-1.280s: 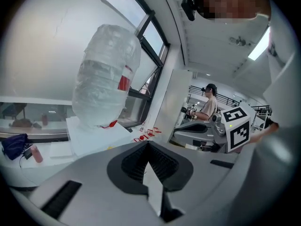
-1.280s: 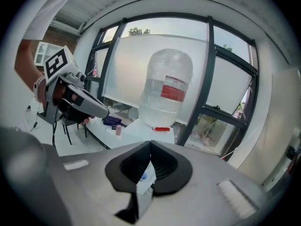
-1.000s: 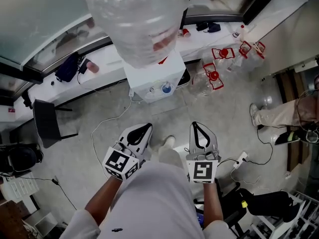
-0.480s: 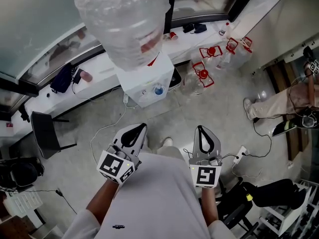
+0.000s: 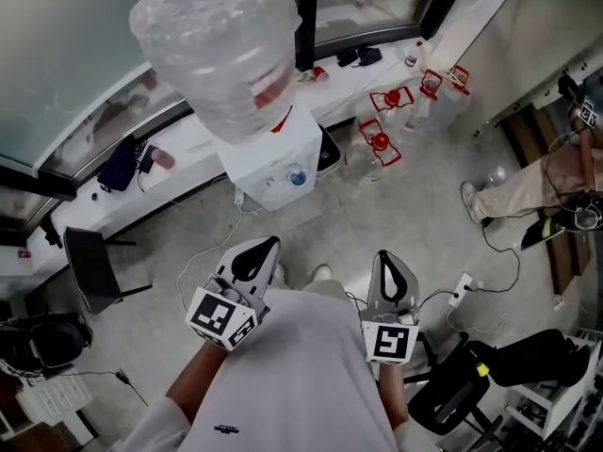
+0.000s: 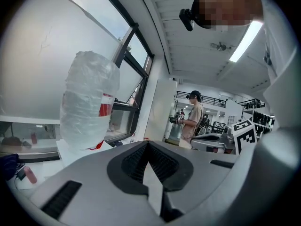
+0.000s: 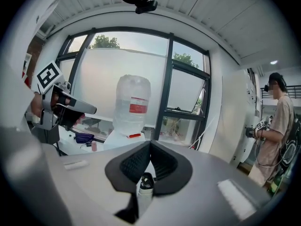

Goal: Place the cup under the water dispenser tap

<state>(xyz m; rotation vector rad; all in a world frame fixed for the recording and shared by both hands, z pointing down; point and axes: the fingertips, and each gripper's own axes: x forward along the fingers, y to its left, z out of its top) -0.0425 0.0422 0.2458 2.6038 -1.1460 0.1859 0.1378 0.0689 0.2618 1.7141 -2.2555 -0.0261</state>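
Both tongs were clenched on nothing. The left tongs (image 5: 271, 243) and the right tongs (image 5: 387, 255) hung close in front of the person's body, well apart from the white box-shaped water dispenser (image 5: 283, 149) with the large clear plastic bottle (image 5: 212, 45) on top. In each gripper view the dark ribbed pads met at the tips, with no cup between them.

A small red cup (image 5: 321, 72) stood on the long white desk (image 5: 188, 139) by the window, behind the dispenser rather than at its front. On the dispenser's front sat a small blue round spot (image 5: 298, 175), too small to tell whether it was a tap knob or something set beneath the tap.

The scene therefore fitted two stages. Either a cup was yet to be fetched, or one was already parked under the tap and let go. The red cup itself was plainly not under the tap.
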